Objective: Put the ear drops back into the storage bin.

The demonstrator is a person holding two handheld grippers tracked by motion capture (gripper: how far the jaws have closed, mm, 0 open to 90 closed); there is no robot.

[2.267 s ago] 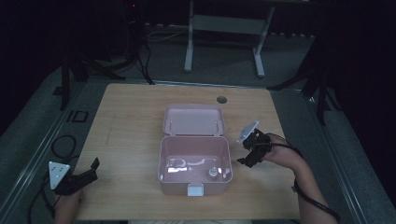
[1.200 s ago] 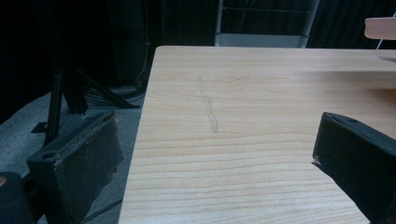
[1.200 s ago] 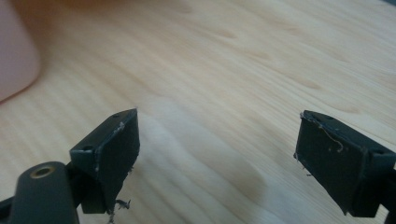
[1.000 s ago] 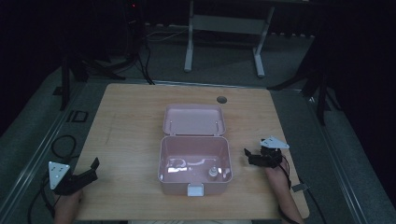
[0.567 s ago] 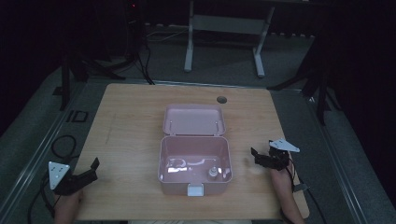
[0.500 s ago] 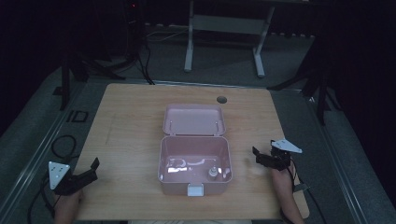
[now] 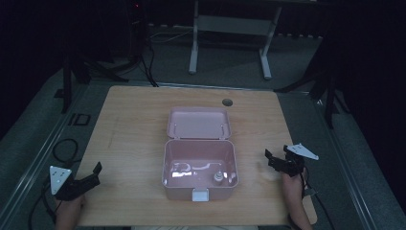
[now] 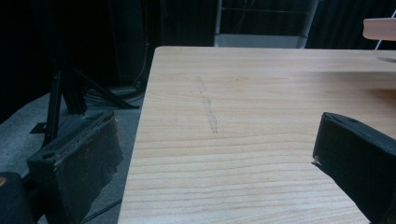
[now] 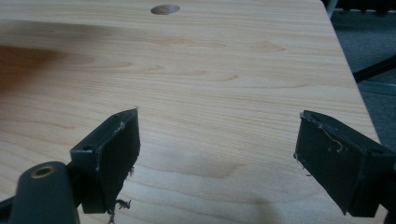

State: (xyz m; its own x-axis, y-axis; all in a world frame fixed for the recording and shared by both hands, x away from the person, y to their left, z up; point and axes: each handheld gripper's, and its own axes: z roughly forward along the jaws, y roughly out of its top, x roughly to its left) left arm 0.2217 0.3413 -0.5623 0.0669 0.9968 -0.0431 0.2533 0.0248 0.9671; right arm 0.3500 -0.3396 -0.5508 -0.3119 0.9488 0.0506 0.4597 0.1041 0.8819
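A pink box (image 7: 200, 168) lies open in the middle of the wooden table (image 7: 129, 124), its lid (image 7: 197, 123) folded back flat behind it. Inside sit a small bottle-like object (image 7: 218, 178) and some pale items I cannot make out. My left gripper (image 7: 94, 173) rests at the table's front left corner, open, with nothing between its jaws; in the left gripper view my left gripper (image 8: 212, 144) straddles the table's left edge. My right gripper (image 7: 271, 159) hovers to the right of the box, open and empty, and in the right gripper view my right gripper (image 9: 217, 147) points over bare wood.
A round cable hole (image 7: 227, 102) (image 9: 165, 9) is in the table's far side. A corner of the pink box (image 8: 379, 28) shows at the upper right of the left gripper view. Black stands (image 7: 72, 72) and a grey desk frame (image 7: 230, 33) surround the table on the dark floor.
My right gripper has drawn back from the box's right side toward the table's front right and come lower. The left gripper has barely moved. The box stays open.
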